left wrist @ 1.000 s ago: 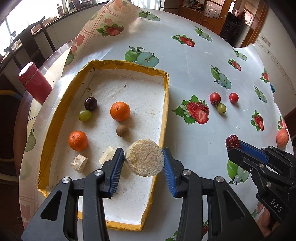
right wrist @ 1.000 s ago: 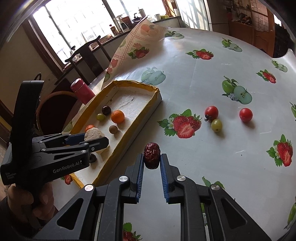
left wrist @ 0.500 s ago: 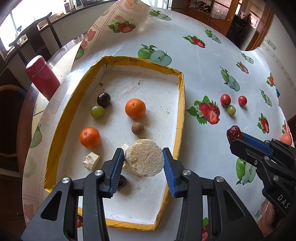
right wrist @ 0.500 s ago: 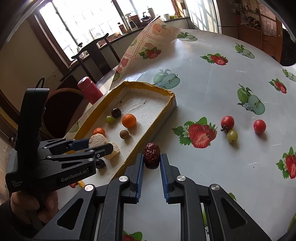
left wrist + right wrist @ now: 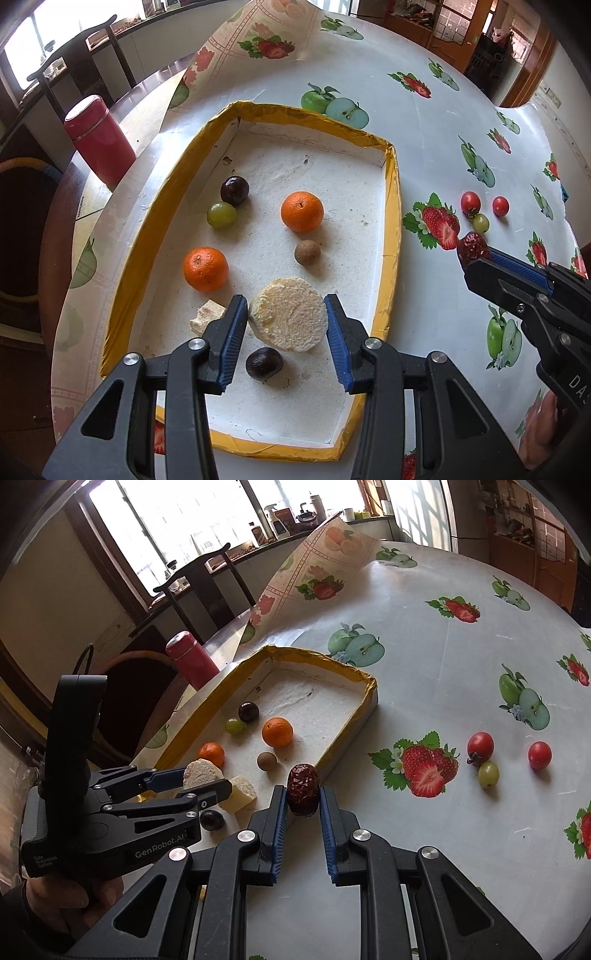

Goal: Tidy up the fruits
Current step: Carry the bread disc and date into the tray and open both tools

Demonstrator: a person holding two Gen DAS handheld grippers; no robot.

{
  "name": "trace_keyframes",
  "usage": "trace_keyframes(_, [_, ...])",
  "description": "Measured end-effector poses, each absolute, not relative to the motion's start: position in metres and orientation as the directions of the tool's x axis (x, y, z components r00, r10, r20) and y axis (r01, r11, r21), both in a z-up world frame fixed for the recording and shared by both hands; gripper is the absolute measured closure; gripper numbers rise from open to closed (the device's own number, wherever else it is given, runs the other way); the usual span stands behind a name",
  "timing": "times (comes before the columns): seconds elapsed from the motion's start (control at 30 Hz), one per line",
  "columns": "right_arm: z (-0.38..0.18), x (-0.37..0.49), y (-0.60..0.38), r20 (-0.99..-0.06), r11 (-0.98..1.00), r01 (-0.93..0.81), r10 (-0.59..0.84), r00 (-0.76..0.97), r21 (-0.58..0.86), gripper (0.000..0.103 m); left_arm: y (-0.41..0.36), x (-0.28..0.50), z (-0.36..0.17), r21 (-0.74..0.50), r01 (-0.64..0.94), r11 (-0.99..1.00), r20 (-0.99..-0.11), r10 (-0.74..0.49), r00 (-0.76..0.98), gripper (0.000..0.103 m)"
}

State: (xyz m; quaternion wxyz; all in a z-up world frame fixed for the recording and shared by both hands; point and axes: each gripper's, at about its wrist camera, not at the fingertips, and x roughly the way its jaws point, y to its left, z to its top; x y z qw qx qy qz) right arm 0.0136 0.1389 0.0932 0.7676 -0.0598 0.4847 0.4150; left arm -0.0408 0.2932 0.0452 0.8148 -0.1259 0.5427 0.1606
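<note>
right gripper (image 5: 303, 805): clamped on red date (image 5: 303, 789), hovering at tray (image 5: 364, 716) near rim
left gripper (image 5: 286, 328): gripping pale round cake (image 5: 288, 319) over tray floor
step tip: carry date past the rim, lower before release, avoid longan (image 5: 266, 762) at 11 o'clock
loose fruit: tomatoes, grape at 2 o'clock on the cloth
surface: fruit-print tablecloth (image 5: 461, 657); window, chair behind

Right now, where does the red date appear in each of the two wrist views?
Left wrist view: the red date is at the right edge, at the tip of the right gripper, over the tablecloth.
Right wrist view: it is low in the centre, pinched between the blue pads.
Shared landmark: the yellow-rimmed tray beside it.
</note>
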Motion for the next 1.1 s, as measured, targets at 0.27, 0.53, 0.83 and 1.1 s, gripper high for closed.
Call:
trace_keyframes(0.27, [0.091, 0.022, 0.158, -0.79, 0.635, -0.706, 0.587, 0.176, 0.314, 0.085, 0.31, -0.044, 0.042, -0.051, -0.422, 0.905, -0.927, 0.114, 0.358, 0.063])
trace_keyframes(0.53, [0.085, 0.043, 0.183, -0.79, 0.631, -0.705, 0.59, 0.164, 0.325, 0.085, 0.329, -0.035, 0.041, -0.103, -0.431, 0.896, -0.922, 0.077, 0.38, 0.063])
trace_keyframes(0.83, [0.067, 0.076, 0.23, -0.82, 0.642, -0.712, 0.548, 0.166, 0.285, 0.085, 0.34, 0.003, 0.031, -0.138, -0.404, 0.904, -0.918, 0.035, 0.394, 0.063])
trace_keyframes(1.1, [0.042, 0.093, 0.258, -0.852, 0.64, -0.729, 0.5, 0.155, 0.243, 0.085, 0.342, 0.012, 0.01, -0.141, -0.397, 0.907, -0.934, 0.011, 0.358, 0.062])
